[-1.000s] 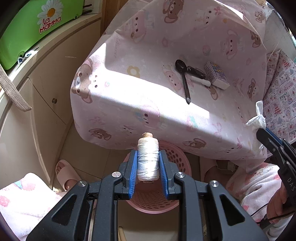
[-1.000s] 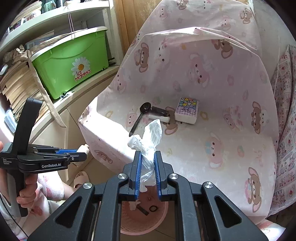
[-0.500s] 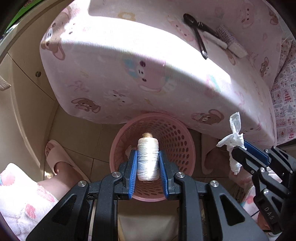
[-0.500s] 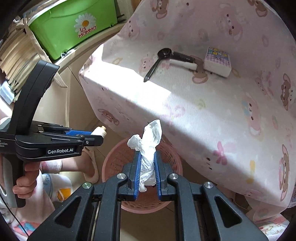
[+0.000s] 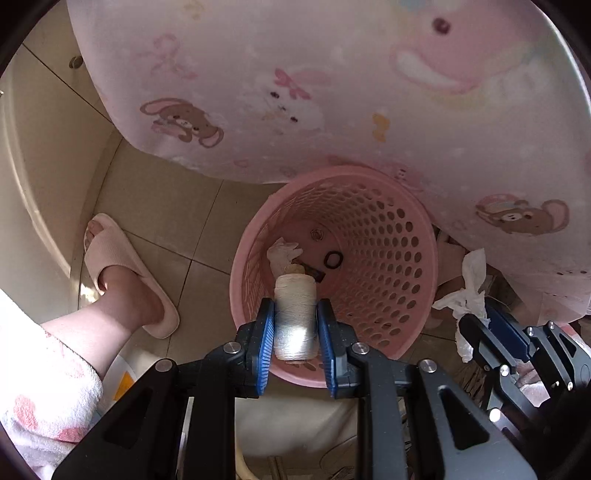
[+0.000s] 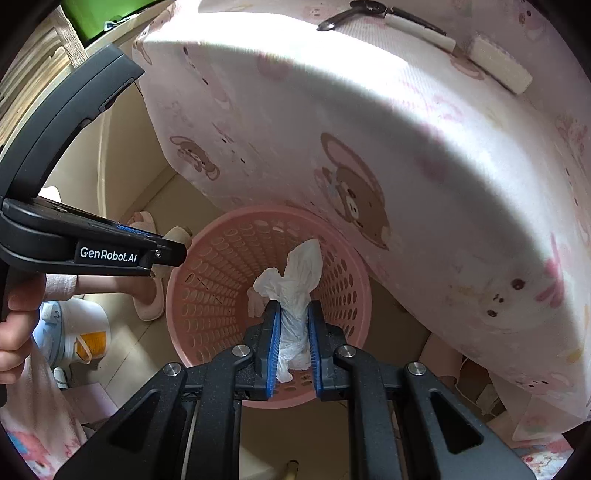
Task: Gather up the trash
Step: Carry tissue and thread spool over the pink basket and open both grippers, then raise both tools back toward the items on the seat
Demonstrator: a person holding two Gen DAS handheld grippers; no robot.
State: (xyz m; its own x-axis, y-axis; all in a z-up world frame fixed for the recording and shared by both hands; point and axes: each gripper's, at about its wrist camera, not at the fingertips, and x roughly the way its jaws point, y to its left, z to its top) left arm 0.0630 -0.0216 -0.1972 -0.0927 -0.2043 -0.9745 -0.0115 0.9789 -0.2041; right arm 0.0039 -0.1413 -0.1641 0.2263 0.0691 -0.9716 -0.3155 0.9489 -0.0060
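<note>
A pink perforated basket (image 5: 399, 302) (image 6: 207, 295) stands on the floor under the edge of a table draped in pink bear-print cloth. My left gripper (image 5: 295, 314) is shut on a spool of white thread (image 5: 295, 317) and hangs over the basket's near rim. My right gripper (image 6: 293, 317) is shut on a crumpled white tissue (image 6: 299, 280), also above the basket mouth. In the left wrist view the right gripper (image 5: 484, 325) with its tissue (image 5: 469, 288) shows beside the basket. A crumpled tissue (image 5: 282, 253), a small black ring (image 5: 333, 259) and a dark scrap lie on the basket's bottom.
A person's foot in a pink slipper (image 5: 122, 273) stands left of the basket on the tiled floor. On the tablecloth (image 6: 406, 129) lie a black spoon (image 6: 343, 20), a white-handled tool (image 6: 417, 31) and a small packet (image 6: 498, 72). A cream cabinet (image 5: 33, 158) runs along the left.
Both grippers have sunk and tipped downward, from facing the tabletop to looking into the basket. The spool and the tissue stay clamped; the basket now fills the middle of both views.
</note>
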